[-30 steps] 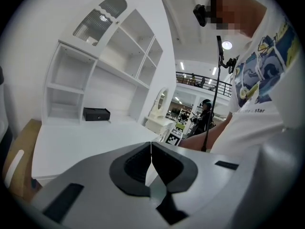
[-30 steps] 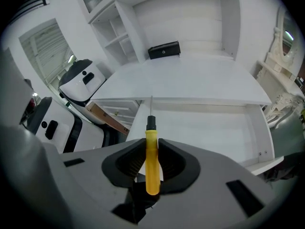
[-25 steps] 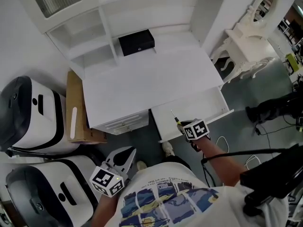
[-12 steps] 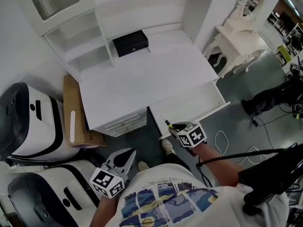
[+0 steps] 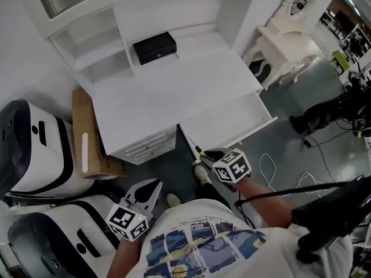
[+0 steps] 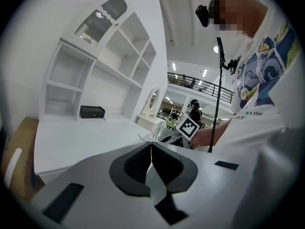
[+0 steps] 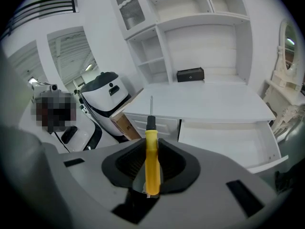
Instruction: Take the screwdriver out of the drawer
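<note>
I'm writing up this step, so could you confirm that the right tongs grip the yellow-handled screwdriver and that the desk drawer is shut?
Not quite: the drawer is open, pulled out from the desk, as the head view shows. The rest is right: the right tongs grip the yellow-handled screwdriver.

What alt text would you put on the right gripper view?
The right gripper is shut on the yellow handle of a screwdriver, whose metal tip points ahead along the jaws. Beyond it stands a white desk with its drawer pulled open at the right and a black box at the back under white shelves.
</note>
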{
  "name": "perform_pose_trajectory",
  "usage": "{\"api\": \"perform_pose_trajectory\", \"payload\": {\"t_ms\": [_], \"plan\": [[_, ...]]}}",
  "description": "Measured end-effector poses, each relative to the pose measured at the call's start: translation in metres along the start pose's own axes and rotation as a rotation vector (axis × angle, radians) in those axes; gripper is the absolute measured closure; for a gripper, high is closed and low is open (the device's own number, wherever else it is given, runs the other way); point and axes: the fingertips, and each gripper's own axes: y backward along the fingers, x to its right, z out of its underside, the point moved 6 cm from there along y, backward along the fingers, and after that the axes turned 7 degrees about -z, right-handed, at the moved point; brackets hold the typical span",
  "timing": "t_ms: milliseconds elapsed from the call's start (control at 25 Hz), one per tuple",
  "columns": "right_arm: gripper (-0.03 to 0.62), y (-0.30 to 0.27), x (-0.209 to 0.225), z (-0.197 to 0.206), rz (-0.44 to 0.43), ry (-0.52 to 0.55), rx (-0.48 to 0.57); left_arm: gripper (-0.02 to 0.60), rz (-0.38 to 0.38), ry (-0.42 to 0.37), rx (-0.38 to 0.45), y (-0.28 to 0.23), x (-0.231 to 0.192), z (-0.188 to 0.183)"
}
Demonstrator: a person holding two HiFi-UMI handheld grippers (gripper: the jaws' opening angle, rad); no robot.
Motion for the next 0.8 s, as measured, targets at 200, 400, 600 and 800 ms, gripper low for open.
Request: {"api": "perform_pose_trajectory", "payload": {"t_ms": [200,400,600,800], "plan": [[0.496,0.002,-0.017,-0.002,-0.003,0.033,0.013,0.568,0.002,0.004,0.0,0.007,0.001,0.004],[0.496,0.002,-0.033,-0.005,-0.014,0.047,0.026,0.568,-0.001,0.005,0.007,0.014,-0.002,0.005],[0.496,0.002,-0.044,-0.004,-0.022,0.059,0.033,0.568,-0.005,0.003,0.011,0.019,-0.001,0.008],[0.496,0.001,-0.052,-0.004,-0.031,0.068,0.037,0.568,-0.004,-0.002,0.017,0.025,-0.001,0.01]]}}
